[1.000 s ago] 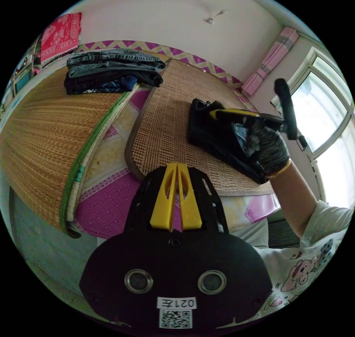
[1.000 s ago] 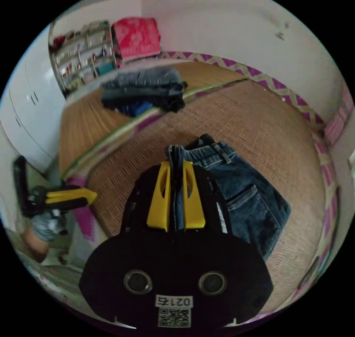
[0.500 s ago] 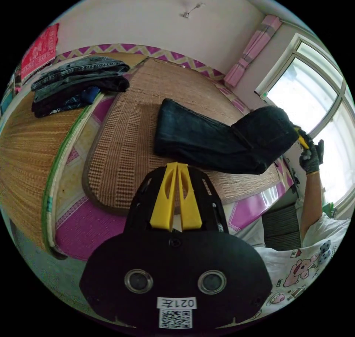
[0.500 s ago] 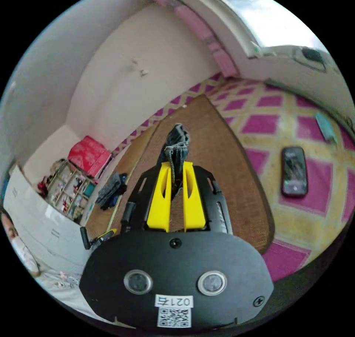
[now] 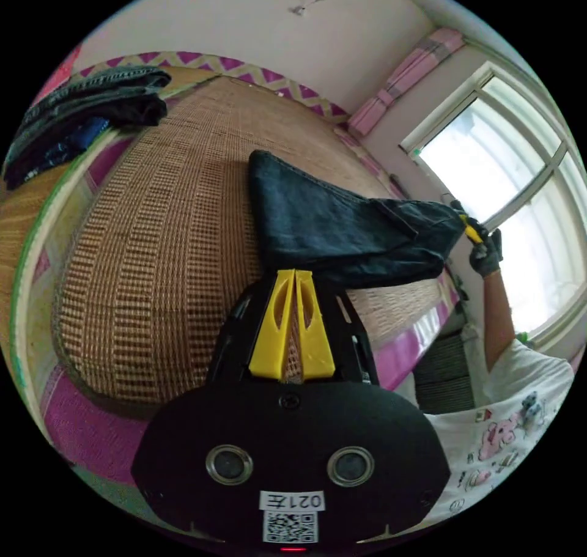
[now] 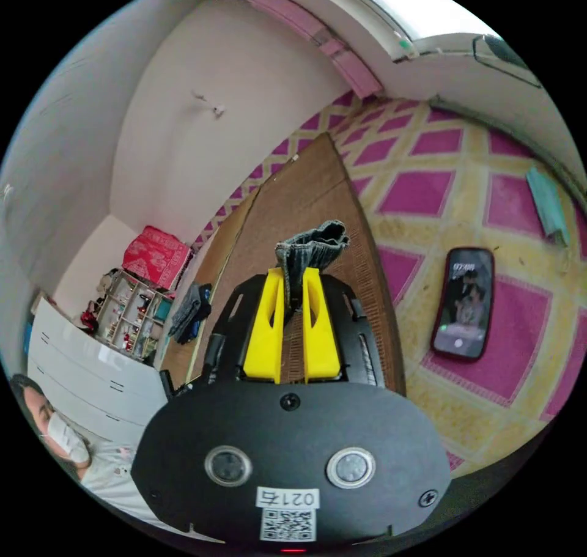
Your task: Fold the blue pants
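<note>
Ahead of the left gripper (image 5: 292,273), whose jaws are pressed together on nothing, the blue pants (image 5: 330,227) stretch across the woven mat (image 5: 159,227), one end lifted toward the right gripper (image 6: 292,271). That gripper pinches a bunched denim edge between its jaws. The denim looks thick and fairly heavy, yet limp, so it will likely sag; the free end lying just beyond the left gripper seems the best hold.

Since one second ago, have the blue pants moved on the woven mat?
Yes. The blue pants, then bunched on the woven mat, now stretch toward the window, pulled by the right gripper.
</note>
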### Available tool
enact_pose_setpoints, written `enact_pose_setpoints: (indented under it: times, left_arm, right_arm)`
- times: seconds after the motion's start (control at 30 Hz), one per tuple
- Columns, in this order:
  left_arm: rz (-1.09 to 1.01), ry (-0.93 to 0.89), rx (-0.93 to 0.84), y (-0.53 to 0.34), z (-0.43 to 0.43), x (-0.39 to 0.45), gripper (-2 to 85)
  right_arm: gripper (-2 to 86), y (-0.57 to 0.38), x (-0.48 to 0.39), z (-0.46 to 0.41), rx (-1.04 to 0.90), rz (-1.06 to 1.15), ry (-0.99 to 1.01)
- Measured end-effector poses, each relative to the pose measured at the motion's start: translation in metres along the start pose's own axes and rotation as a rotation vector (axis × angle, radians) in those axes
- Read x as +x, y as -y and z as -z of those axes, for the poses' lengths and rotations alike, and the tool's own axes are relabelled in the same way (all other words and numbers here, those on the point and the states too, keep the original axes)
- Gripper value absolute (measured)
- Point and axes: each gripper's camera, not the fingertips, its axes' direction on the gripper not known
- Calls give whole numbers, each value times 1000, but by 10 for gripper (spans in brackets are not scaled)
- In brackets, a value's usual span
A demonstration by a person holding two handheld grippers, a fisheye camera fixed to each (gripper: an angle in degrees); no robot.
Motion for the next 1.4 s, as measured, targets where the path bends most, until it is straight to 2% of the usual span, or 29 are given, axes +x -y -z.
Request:
enact_pose_setpoints:
  times: [0.1,0.23,0.33,0.4,0.43,0.5,0.6,0.67,0.83,1.03,1.17,1.4]
  left_arm:
    - [154,-72,48,-5,0,-25,-10]
    - [150,-41,45,-3,-9,-18,-9]
    - [189,-35,16,-1,-20,-18,-9]
    - [181,-25,19,-1,-25,-13,-9]
    - [161,-19,23,-1,-27,-7,-9]
    - [99,-7,36,-2,-30,7,-9]
    - [-13,-7,72,-5,-35,39,-9]
    - [-76,-20,75,-6,-41,62,-9]
    - [-344,-10,40,2,-80,155,-8]
    - [-593,76,-65,28,-163,262,32]
    - [-648,125,-114,38,-215,312,54]
    - [-674,180,-223,44,-284,349,87]
  right_arm:
    - [55,-11,48,3,4,-23,-137]
    - [64,-44,107,-22,-155,-97,-326]
    - [77,-69,101,4,9,-154,-442]
    - [69,-86,43,13,139,-20,-544]
    - [67,-89,26,8,133,33,-531]
    - [62,-105,-42,-38,-2,238,-365]
    - [64,-132,-107,-115,-219,341,-190]
    - [69,-144,-128,-151,-287,340,-149]
    - [79,-161,-150,-200,-357,349,-216]
    - [71,-187,-168,-193,-310,472,-467]
    - [71,-209,-175,-202,-308,512,-570]
    - [73,-224,-180,-205,-256,468,-526]
